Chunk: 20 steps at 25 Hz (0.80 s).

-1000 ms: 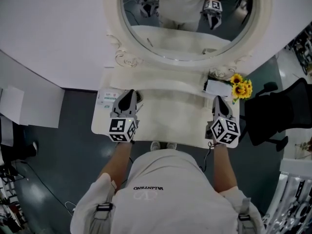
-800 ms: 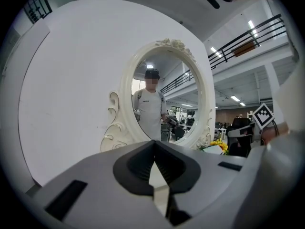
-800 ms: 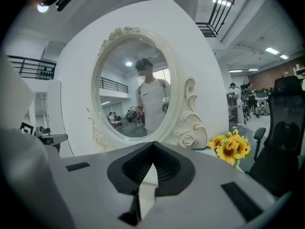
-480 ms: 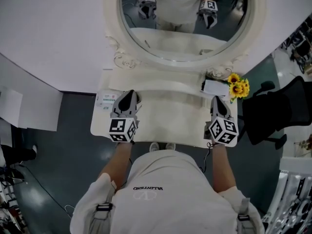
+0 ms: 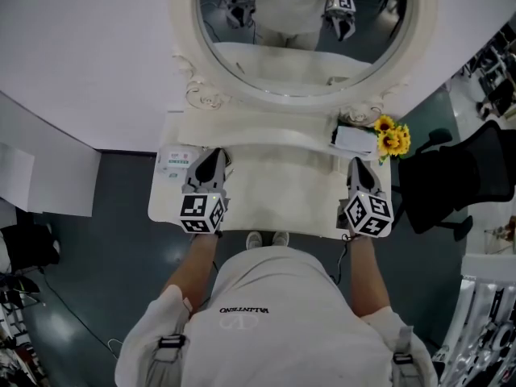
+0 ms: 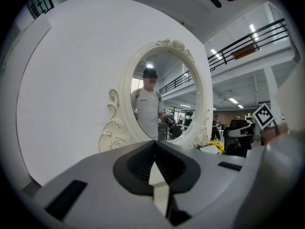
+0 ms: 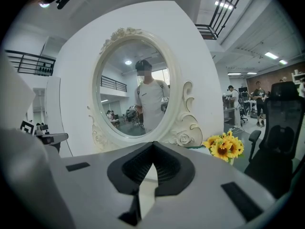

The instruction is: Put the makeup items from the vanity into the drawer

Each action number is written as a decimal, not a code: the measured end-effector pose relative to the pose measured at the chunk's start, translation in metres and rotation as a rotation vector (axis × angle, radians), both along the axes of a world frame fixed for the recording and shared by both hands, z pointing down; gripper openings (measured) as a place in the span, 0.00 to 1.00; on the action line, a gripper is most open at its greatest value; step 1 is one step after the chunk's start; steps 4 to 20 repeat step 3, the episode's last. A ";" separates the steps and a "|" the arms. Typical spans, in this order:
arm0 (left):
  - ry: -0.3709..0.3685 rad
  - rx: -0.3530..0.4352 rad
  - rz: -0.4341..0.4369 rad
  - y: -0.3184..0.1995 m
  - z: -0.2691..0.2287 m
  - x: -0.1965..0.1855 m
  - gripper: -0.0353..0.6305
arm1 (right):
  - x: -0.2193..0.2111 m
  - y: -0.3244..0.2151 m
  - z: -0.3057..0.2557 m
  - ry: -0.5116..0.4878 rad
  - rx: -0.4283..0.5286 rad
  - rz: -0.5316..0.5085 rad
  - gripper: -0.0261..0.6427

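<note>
The grey left gripper (image 5: 212, 160) and right gripper (image 5: 357, 166) hover over the cream vanity counter (image 5: 282, 188), jaws pressed together on nothing. A small flat white packet (image 5: 172, 160) lies at the counter's left end and a white box (image 5: 352, 139) lies beside the yellow sunflowers (image 5: 393, 140); these may be makeup items left to stow. No drawer shows, so what is already inside cannot be judged.

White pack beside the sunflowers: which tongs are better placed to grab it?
Right. The right tongs point at the white pack just ahead, by the sunflowers; the left tongs sit across the vanity top. Both are shut, so open first.
</note>
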<state>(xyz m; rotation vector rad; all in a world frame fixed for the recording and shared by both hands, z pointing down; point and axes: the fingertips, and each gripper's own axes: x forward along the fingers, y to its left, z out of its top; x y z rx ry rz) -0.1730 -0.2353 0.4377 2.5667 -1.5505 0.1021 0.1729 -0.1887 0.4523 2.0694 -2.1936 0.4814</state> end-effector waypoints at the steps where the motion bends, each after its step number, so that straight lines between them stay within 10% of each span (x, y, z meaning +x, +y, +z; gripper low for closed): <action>1: 0.000 0.000 0.001 0.001 0.000 0.000 0.05 | 0.000 0.000 -0.001 0.004 0.001 -0.001 0.05; 20: -0.002 0.001 0.001 0.002 0.000 0.000 0.05 | -0.001 0.001 -0.002 0.017 0.004 -0.004 0.05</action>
